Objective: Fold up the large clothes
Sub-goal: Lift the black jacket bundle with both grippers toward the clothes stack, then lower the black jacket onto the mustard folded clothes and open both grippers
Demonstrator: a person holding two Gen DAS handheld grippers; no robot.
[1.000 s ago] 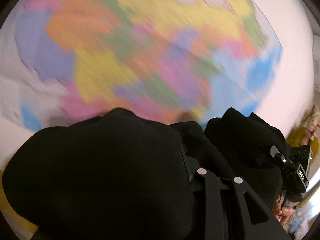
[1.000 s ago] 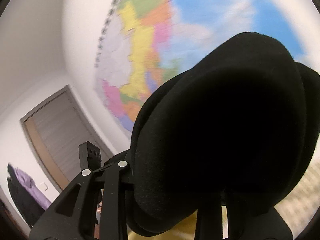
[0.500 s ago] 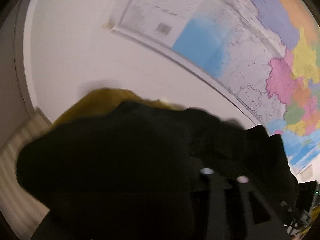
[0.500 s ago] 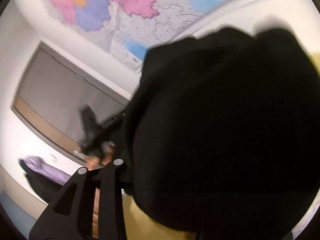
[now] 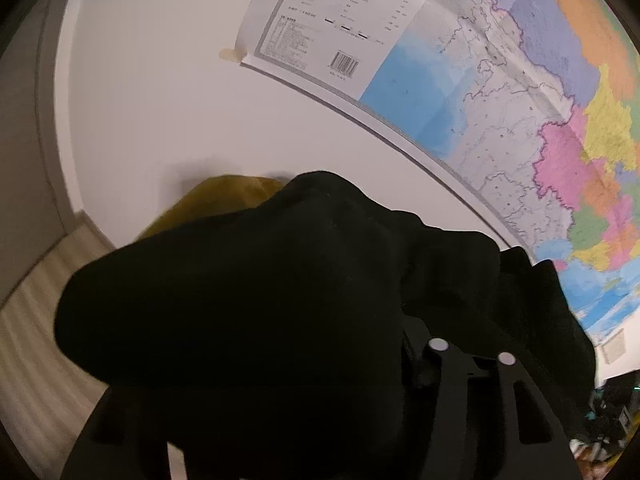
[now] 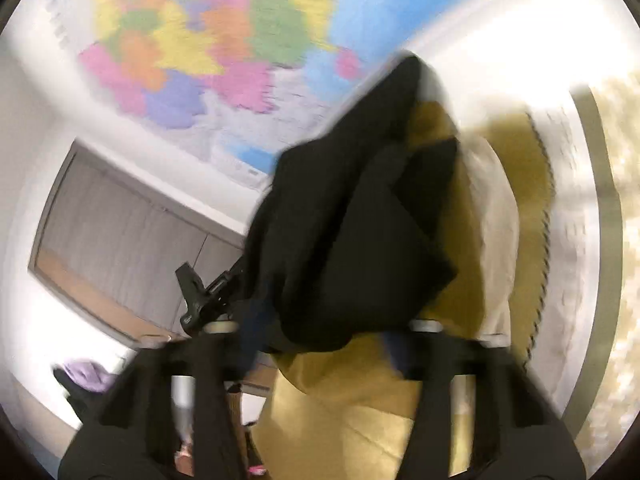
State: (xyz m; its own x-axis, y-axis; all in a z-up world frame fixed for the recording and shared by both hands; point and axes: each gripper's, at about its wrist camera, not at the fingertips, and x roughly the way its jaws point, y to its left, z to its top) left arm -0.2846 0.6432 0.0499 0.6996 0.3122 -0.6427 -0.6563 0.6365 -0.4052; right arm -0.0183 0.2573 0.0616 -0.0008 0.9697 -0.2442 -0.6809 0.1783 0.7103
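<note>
Left tongs [image 5: 400,312]: buried in black garment [image 5: 248,304]; grip unreadable.
Right tongs [image 6: 320,328]: closing; garment between.
Change: map [image 5: 520,100] now sharp, garment lower.

1. The black garment [image 5: 248,300] is matt, soft cloth.
2. The wall map [image 5: 500,92] is smooth printed paper.
3. The mustard cover [image 6: 360,412] is matt cloth.
4. The tongs' arms [image 5: 512,412] are matt black plastic.
</note>
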